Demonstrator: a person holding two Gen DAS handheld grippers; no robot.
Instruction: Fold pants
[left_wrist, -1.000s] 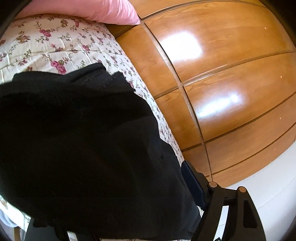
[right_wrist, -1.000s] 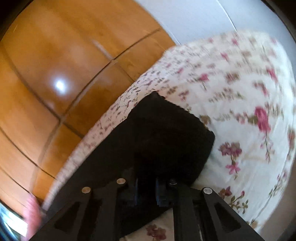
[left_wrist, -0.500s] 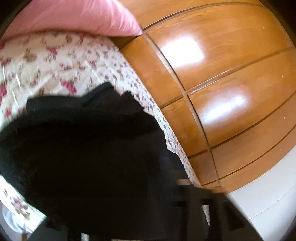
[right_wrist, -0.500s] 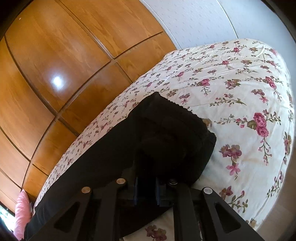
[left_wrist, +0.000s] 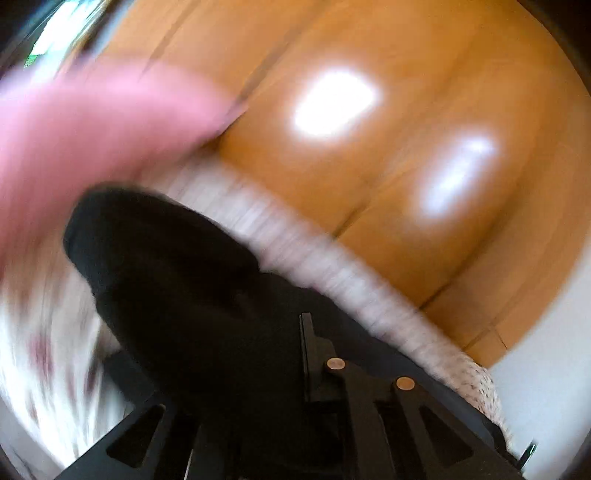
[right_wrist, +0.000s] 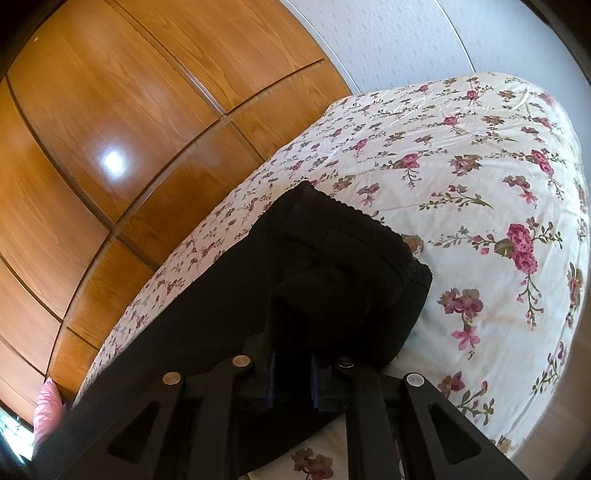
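Black pants (right_wrist: 332, 258) lie along the flowered bed (right_wrist: 480, 177), near its wardrobe-side edge. My right gripper (right_wrist: 291, 354) is shut on a bunched fold at one end, the cloth pinched between its blue pads (right_wrist: 272, 373). The left wrist view is blurred by motion. There the other end of the pants (left_wrist: 166, 258) hangs lifted from my left gripper (left_wrist: 258, 354). Its jaws are opening slightly with the cloth still clamped between them. One finger (left_wrist: 308, 339) shows; the cloth covers the other.
A glossy wooden wardrobe (right_wrist: 110, 129) runs along the bed's far side. A pink pillow (left_wrist: 92, 122) lies at the head of the bed, close to the left gripper. A white wall (right_wrist: 388, 37) stands past the foot. Bare sheet spreads right of the pants.
The left gripper went from wide open to closed on the pants, then rose and rolled, lifting the cloth toward the pillow. The right gripper and its end stayed put.
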